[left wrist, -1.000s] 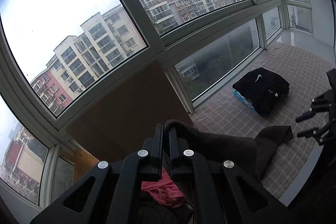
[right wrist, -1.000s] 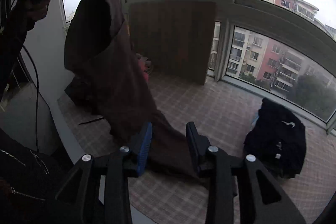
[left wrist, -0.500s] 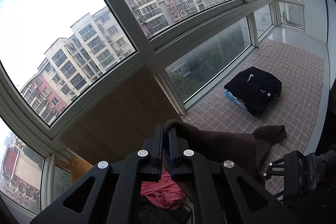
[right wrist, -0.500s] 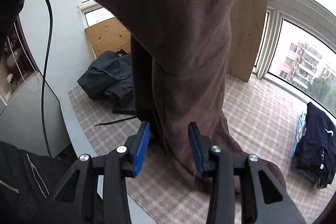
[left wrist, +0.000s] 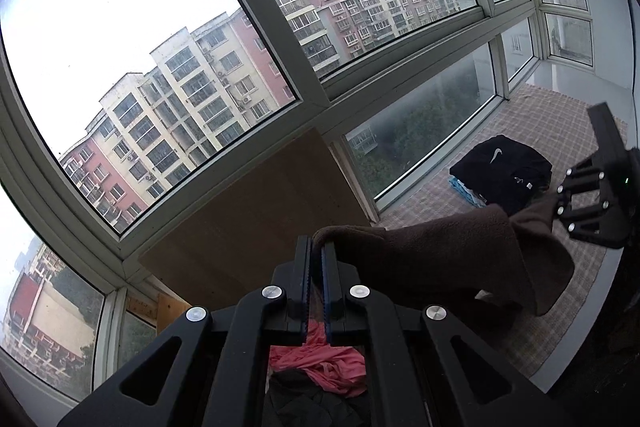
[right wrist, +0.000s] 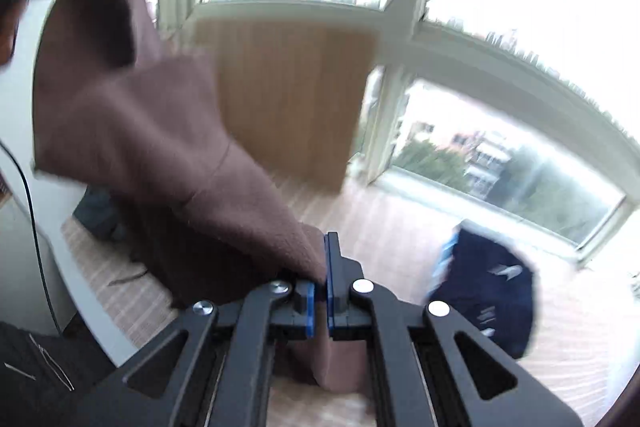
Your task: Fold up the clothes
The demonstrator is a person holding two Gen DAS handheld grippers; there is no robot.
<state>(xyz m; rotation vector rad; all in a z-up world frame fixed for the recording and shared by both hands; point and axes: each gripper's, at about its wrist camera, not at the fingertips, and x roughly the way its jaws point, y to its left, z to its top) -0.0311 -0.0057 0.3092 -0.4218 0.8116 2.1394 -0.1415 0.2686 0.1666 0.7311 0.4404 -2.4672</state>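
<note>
Where motion blurs, brown garment (right wrist: 160, 131) indistinct.

Brown fleece garment (left wrist: 448, 251): soft, thick, raised off the checked mat (left wrist: 560, 123) you work over, slung between two pinched edges, its loose end drooping. Folded stack topped by a black logo top (left wrist: 500, 167): lies flat on the mat near the window

Right wrist view motion-blurred, dark folded pile (right wrist: 492, 291) smeared, brown garment (right wrist: 160, 147) cut off
</note>
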